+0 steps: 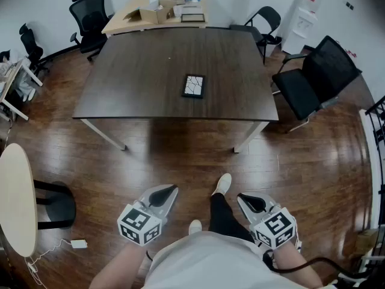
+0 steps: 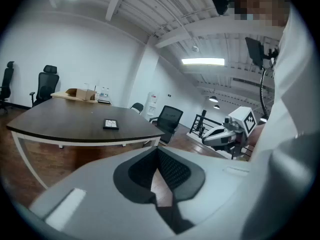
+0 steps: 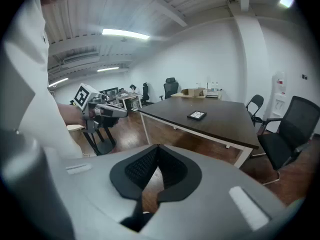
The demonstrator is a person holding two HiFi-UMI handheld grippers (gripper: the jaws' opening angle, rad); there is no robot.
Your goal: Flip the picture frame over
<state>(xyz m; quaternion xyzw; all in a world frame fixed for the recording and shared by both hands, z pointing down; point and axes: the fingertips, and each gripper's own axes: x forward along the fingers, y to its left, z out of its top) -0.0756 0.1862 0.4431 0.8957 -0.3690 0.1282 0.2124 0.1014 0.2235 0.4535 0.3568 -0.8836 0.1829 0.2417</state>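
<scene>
The picture frame (image 1: 194, 85) is small with a black border and lies flat, picture side up, near the middle of the dark brown table (image 1: 138, 83). It also shows in the left gripper view as the frame (image 2: 110, 124) and in the right gripper view as the frame (image 3: 197, 115). Both grippers hang low beside the person's legs, well short of the table. My left gripper (image 1: 167, 191) (image 2: 157, 151) is shut and holds nothing. My right gripper (image 1: 245, 200) (image 3: 158, 149) is shut too, also holding nothing.
A black office chair (image 1: 316, 80) stands off the table's right side, another chair (image 1: 263, 23) at its far right corner. A light wood table (image 1: 129, 14) with boxes adjoins the far end. A round pale table (image 1: 15, 197) sits at my left. A white water dispenser (image 1: 301, 26) stands far right.
</scene>
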